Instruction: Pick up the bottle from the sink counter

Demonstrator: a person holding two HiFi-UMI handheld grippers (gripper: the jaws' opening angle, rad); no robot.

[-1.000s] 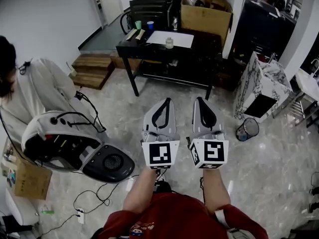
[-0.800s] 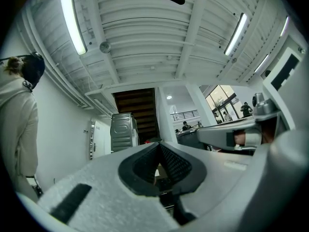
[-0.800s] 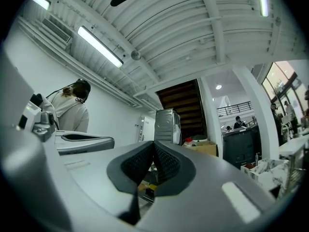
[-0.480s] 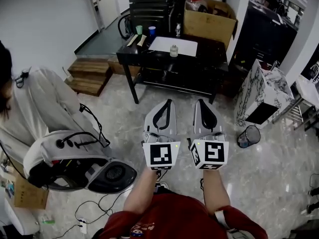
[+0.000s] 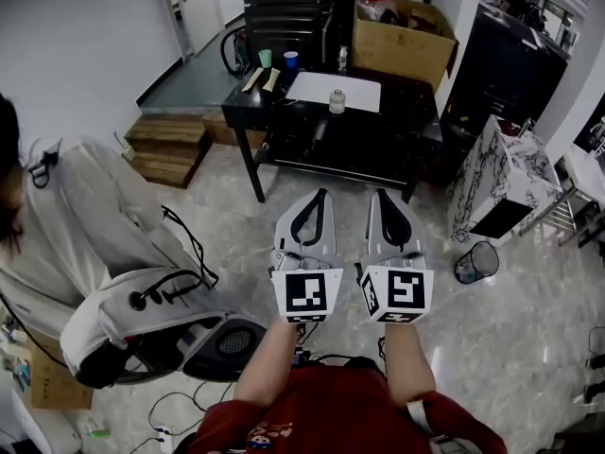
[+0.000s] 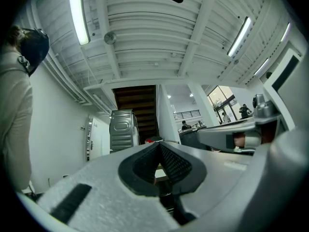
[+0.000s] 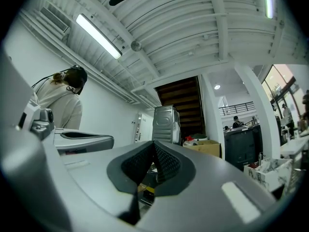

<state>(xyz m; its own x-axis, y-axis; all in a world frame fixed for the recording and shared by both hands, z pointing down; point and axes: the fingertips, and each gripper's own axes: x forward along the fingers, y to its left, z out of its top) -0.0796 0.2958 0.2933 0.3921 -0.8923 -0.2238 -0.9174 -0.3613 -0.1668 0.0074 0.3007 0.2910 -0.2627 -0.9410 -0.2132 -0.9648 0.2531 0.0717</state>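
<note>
Black table [image 5: 274, 107] has drawn nearer left hand-held gripper [image 5: 318, 193] and right hand-held gripper [image 5: 377, 192].

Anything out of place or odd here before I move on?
Nothing spilled or damaged. Loose cables trail across the floor beside the white machine at left, a possible trip hazard. Left gripper and right gripper are shut, empty.

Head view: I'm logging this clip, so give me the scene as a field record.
left gripper: shut, empty
right gripper: shut, empty
position: side by side above the floor, short of the black table
on table: white sheet, small jar, green cup, blue cup
behind table: cardboard box
floor, right: wire wastebasket
left side: person in light hoodie
task: nothing grasped yet
</note>
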